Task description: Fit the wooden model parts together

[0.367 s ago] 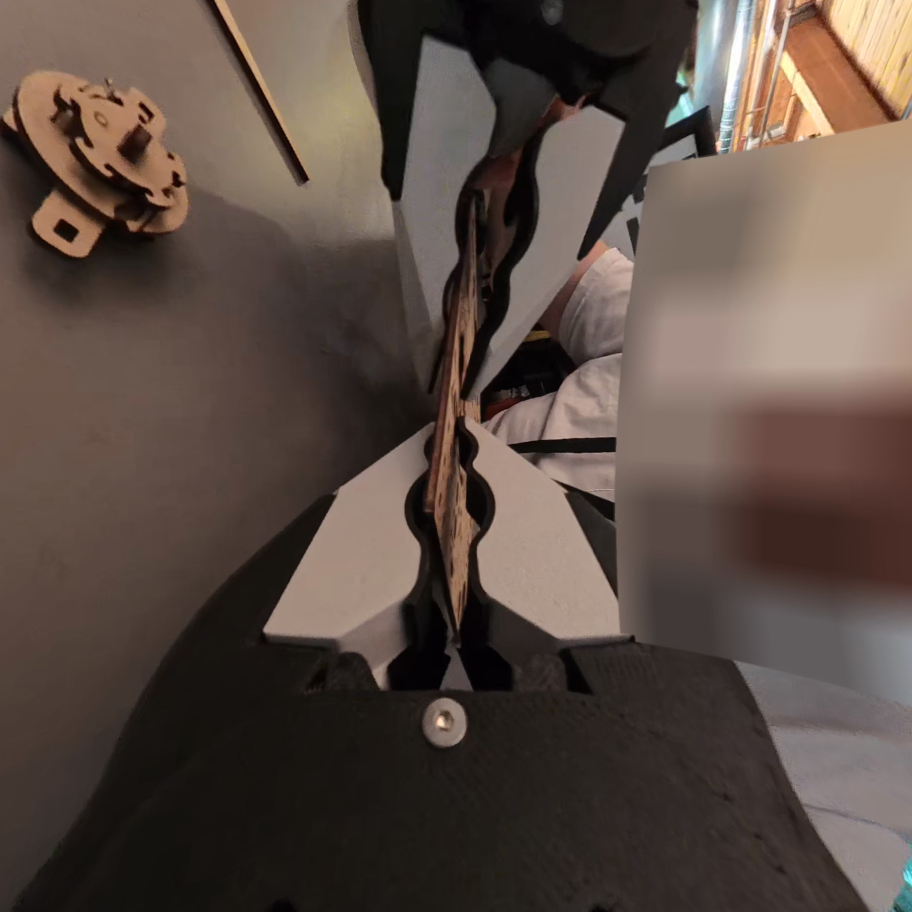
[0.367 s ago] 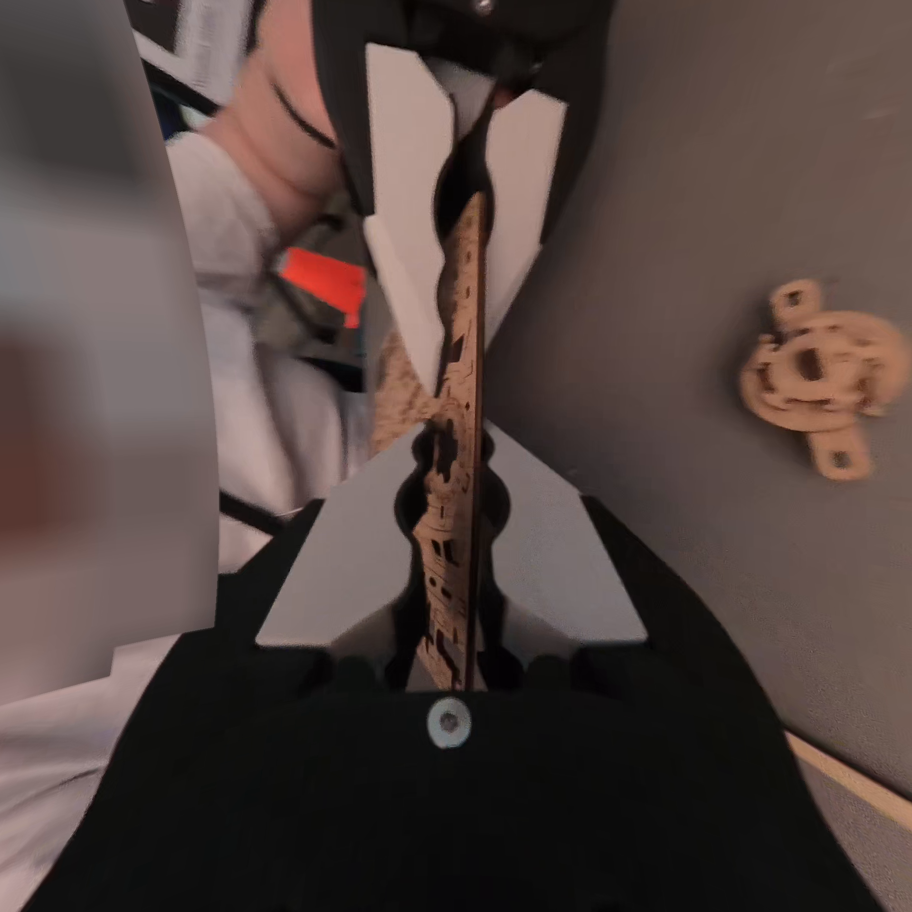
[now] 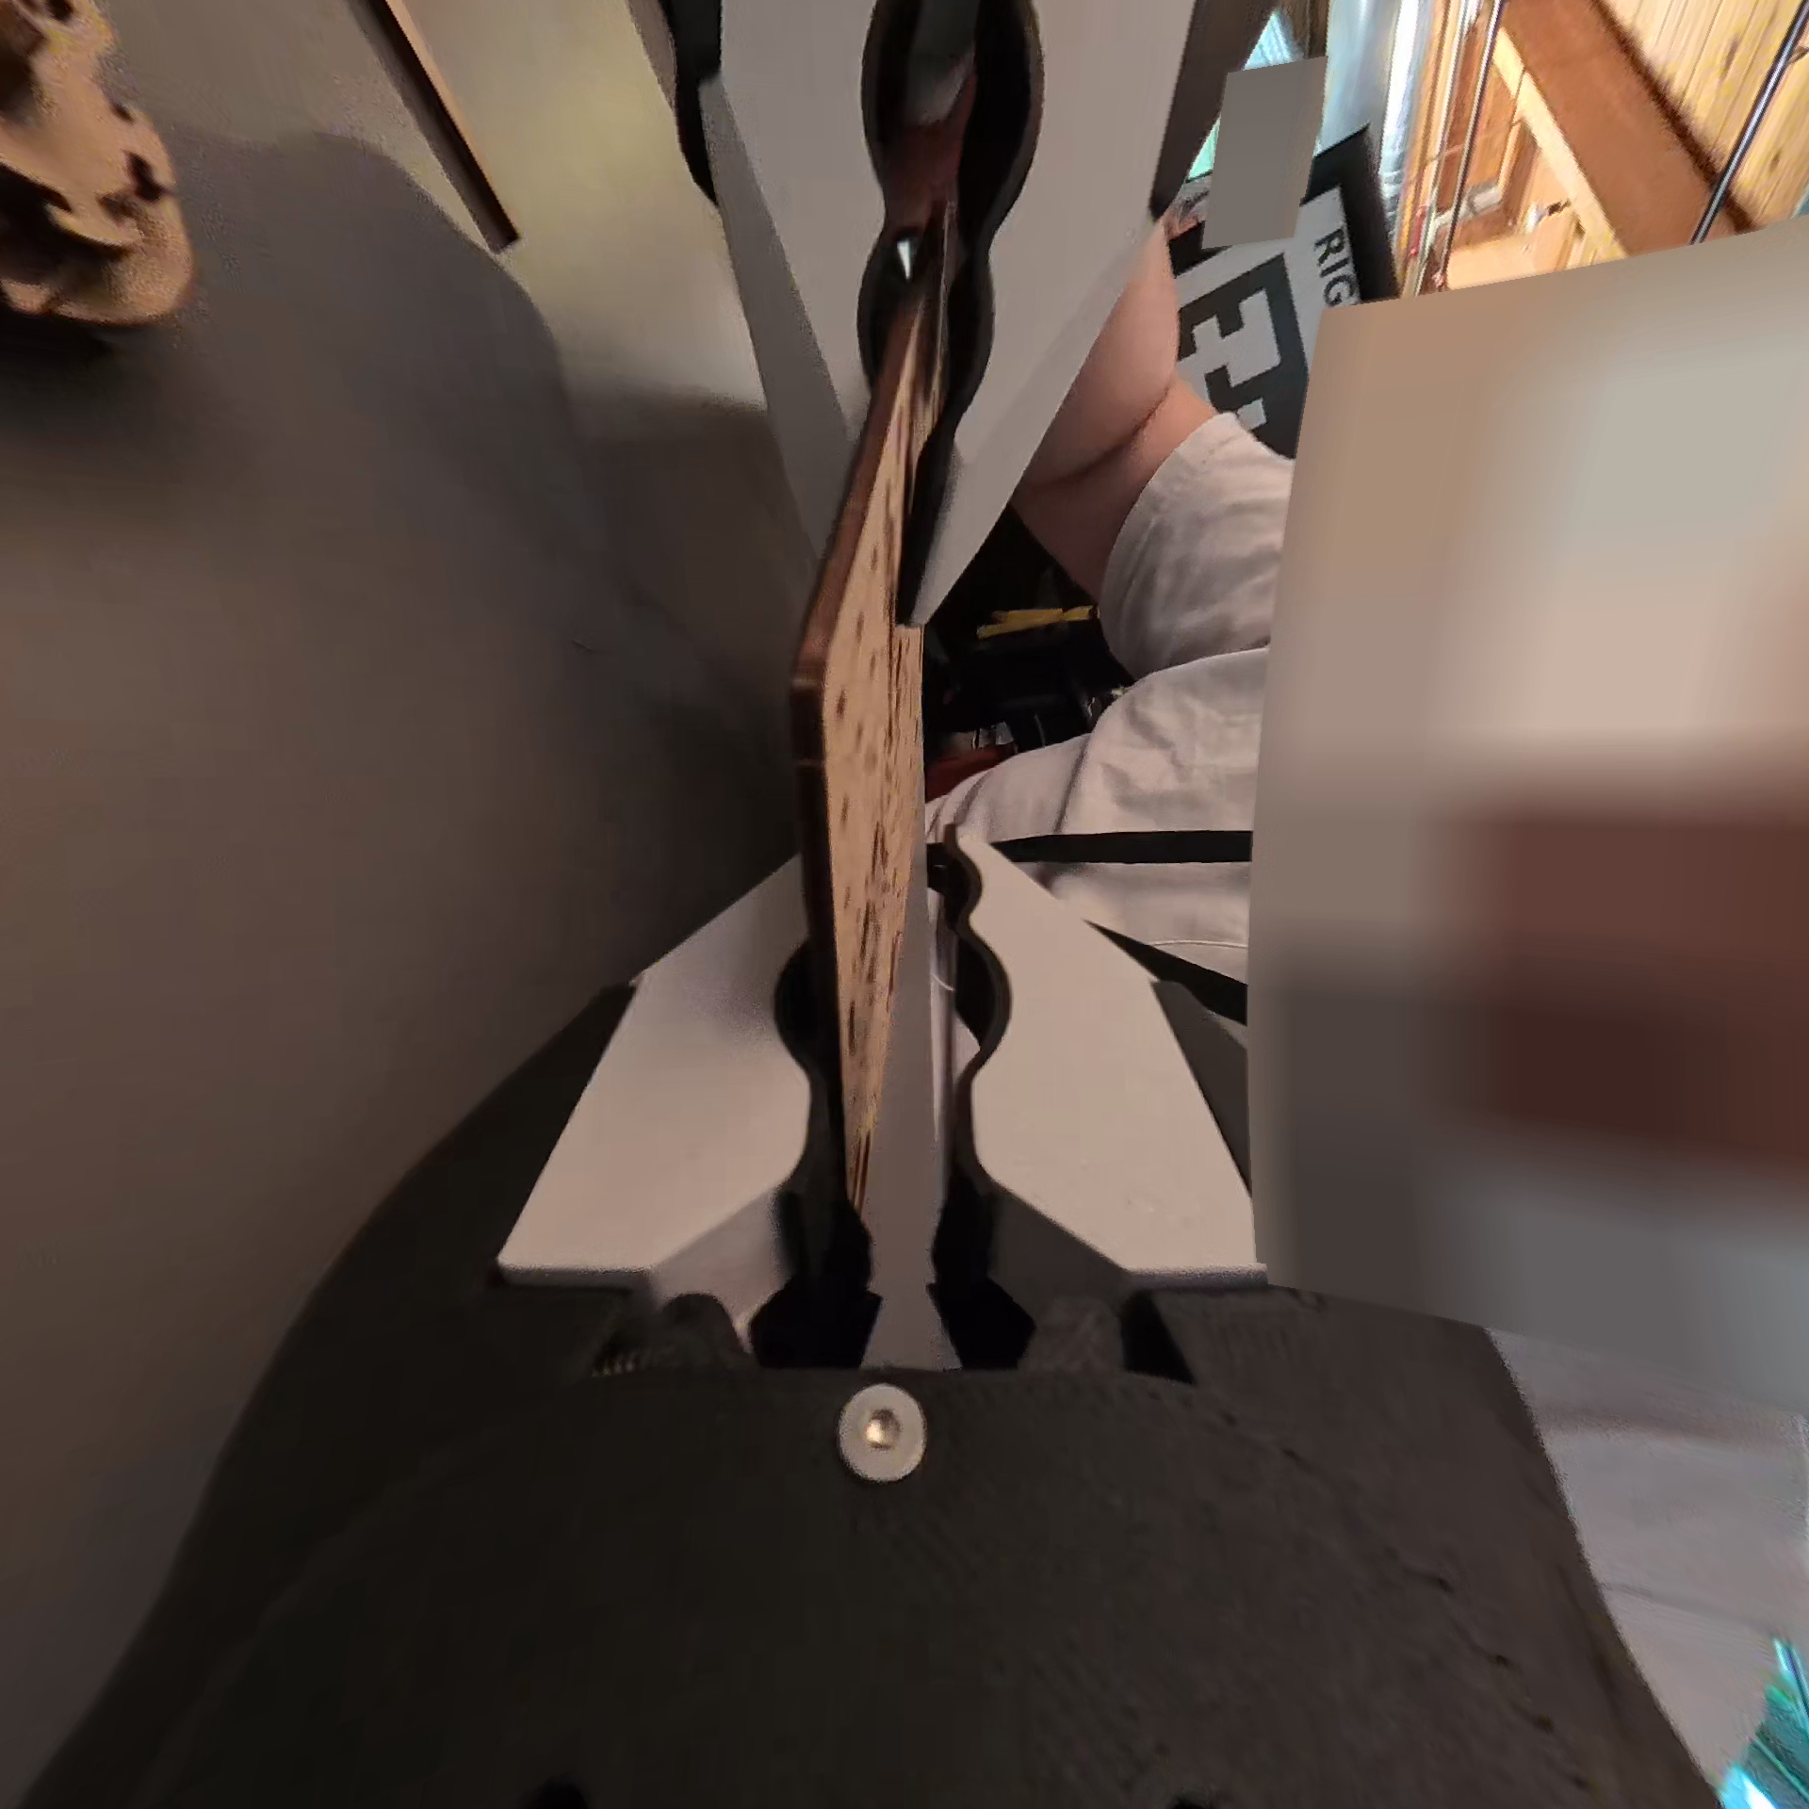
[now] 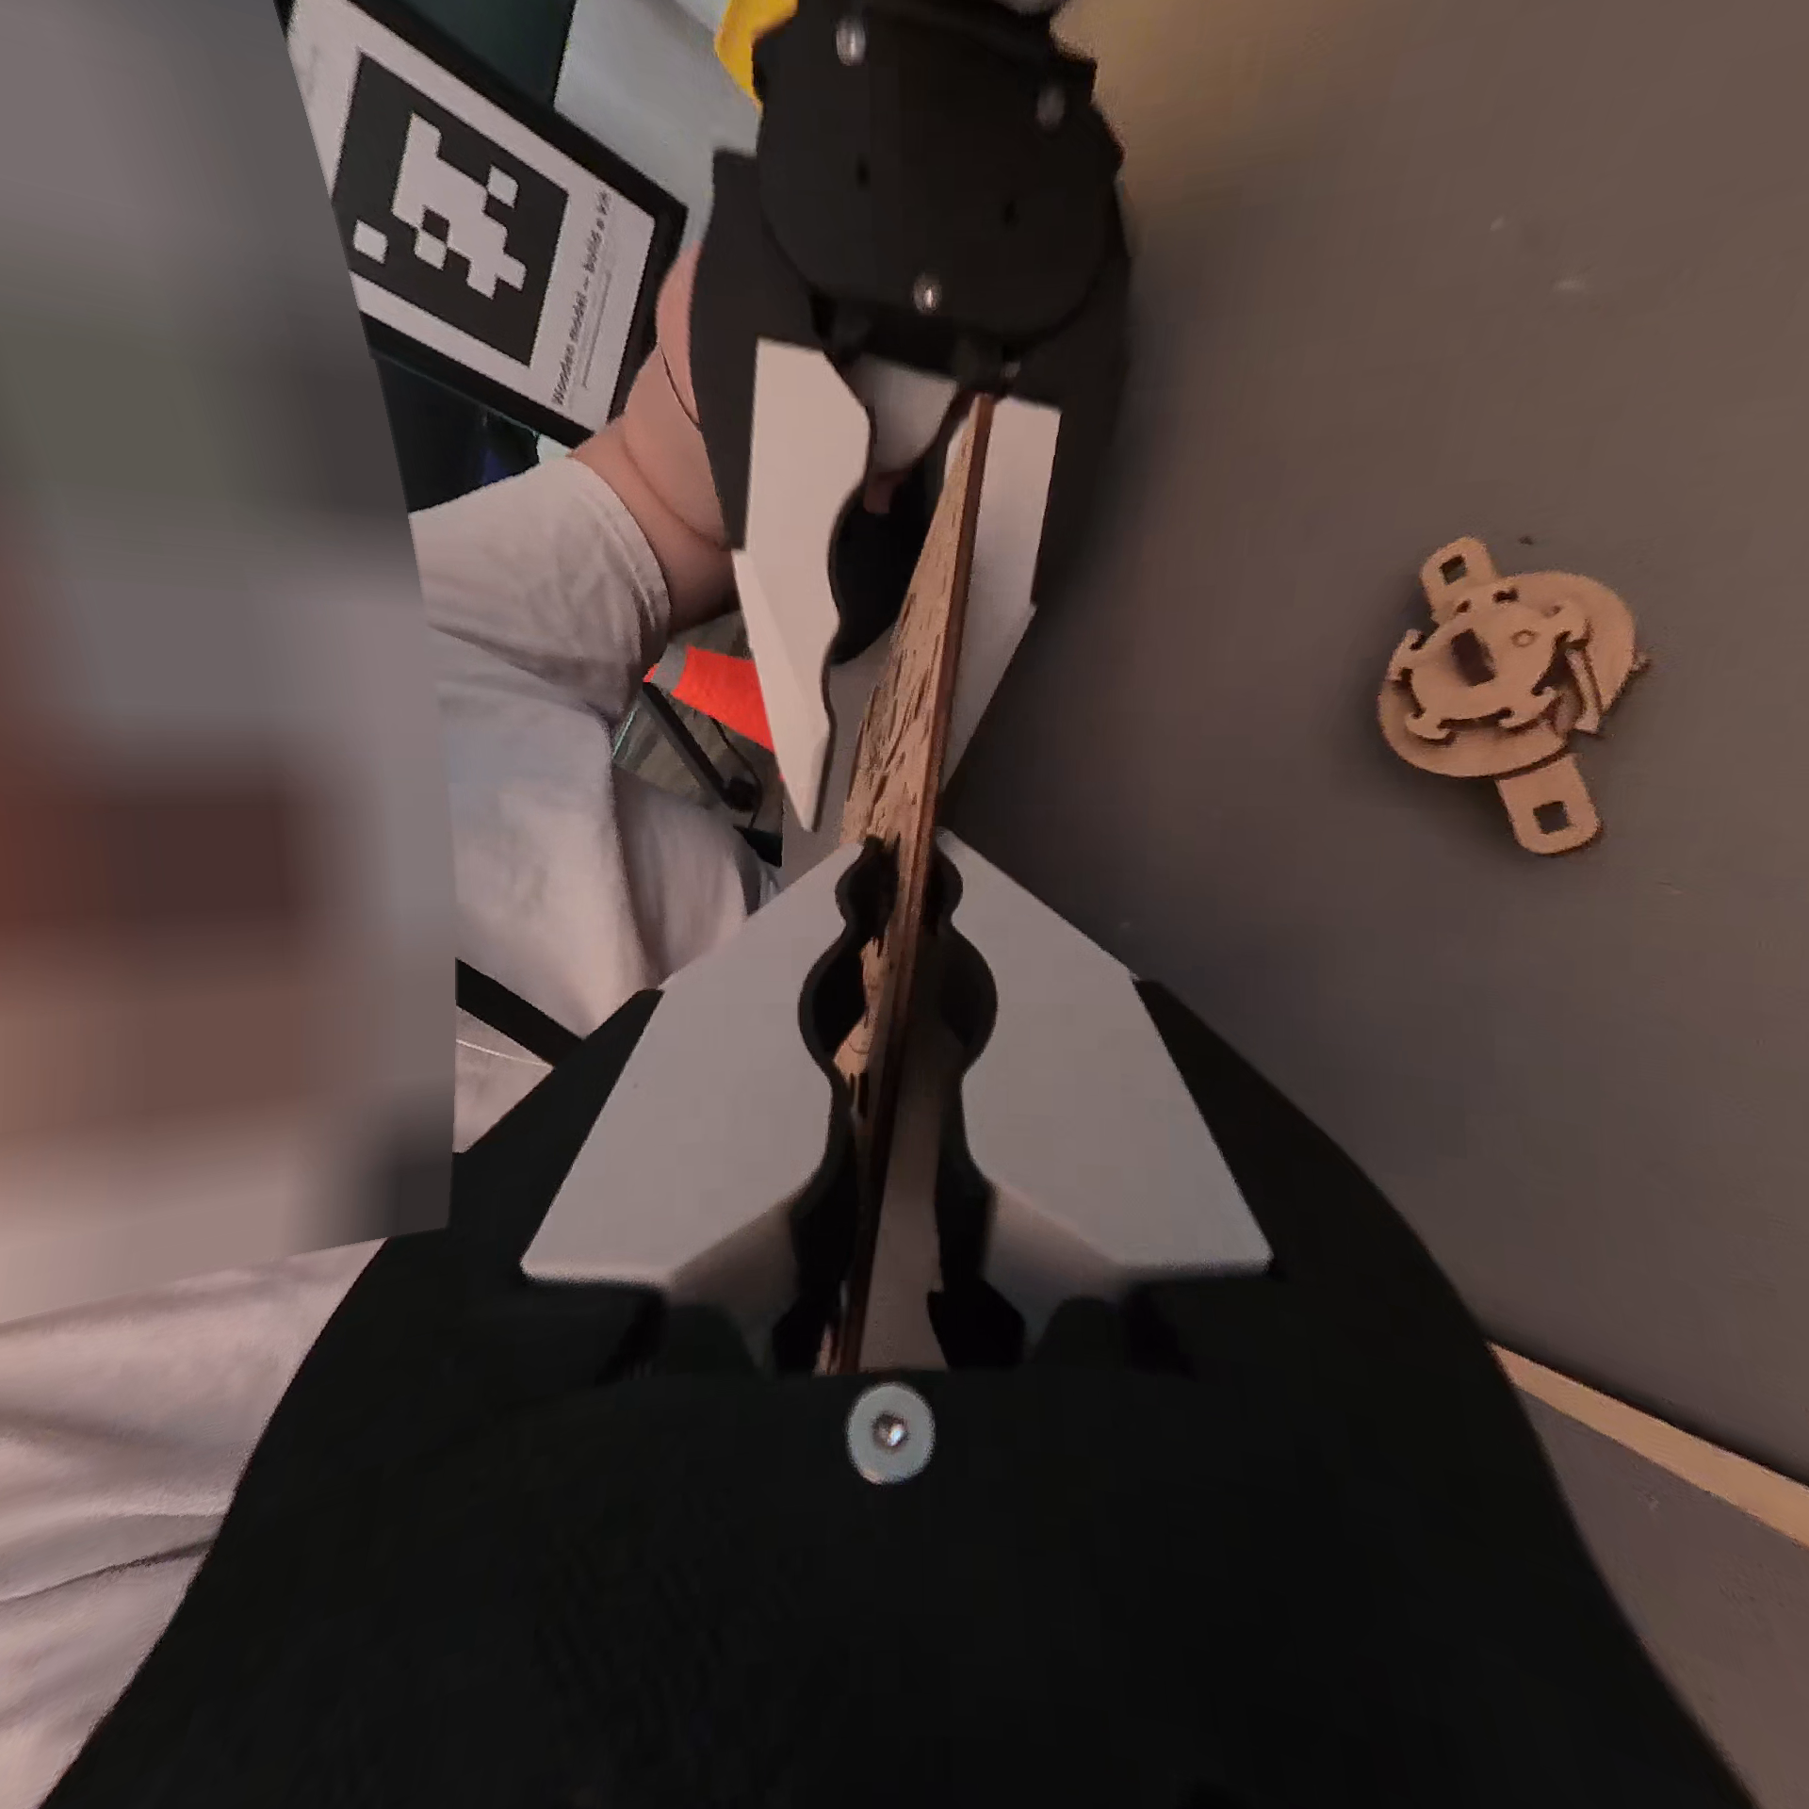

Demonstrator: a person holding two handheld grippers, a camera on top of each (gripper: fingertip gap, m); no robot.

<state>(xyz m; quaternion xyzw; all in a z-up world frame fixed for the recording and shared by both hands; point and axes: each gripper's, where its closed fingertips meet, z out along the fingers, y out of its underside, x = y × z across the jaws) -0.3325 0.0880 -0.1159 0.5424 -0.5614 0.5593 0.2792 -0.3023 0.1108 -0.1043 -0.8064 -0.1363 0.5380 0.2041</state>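
Observation:
A thin wooden sheet [image 3: 871, 783] with laser-cut marks is held edge-on between my two grippers, which face each other above a grey table [image 3: 294, 783]. My right gripper [image 4: 901, 861] is shut on the sheet [image 4: 910, 685]. My left gripper [image 3: 881, 852] is slightly open: the sheet lies against one finger, with a gap to the other finger [image 3: 1077, 1028]. The left gripper also shows in the right wrist view [image 4: 886, 793], and the right gripper in the left wrist view [image 3: 871, 587]. A round wooden assembly [image 4: 1507, 685] with tabs lies flat on the table, also blurred at the left view's top left [image 3: 78, 196].
A light wooden strip [image 4: 1664, 1449] lies on the grey table, also seen in the left wrist view [image 3: 440, 127]. A person in a white shirt [image 4: 548, 636] stands close behind the grippers. A framed black-and-white marker card [image 4: 470, 215] stands behind them. The left gripper's tips are roughly 4 centimetres from the right gripper's.
My left gripper's jaws have parted off the sheet. The two grippers have drawn apart slightly along the sheet and the views have shifted; the right gripper still grips it.

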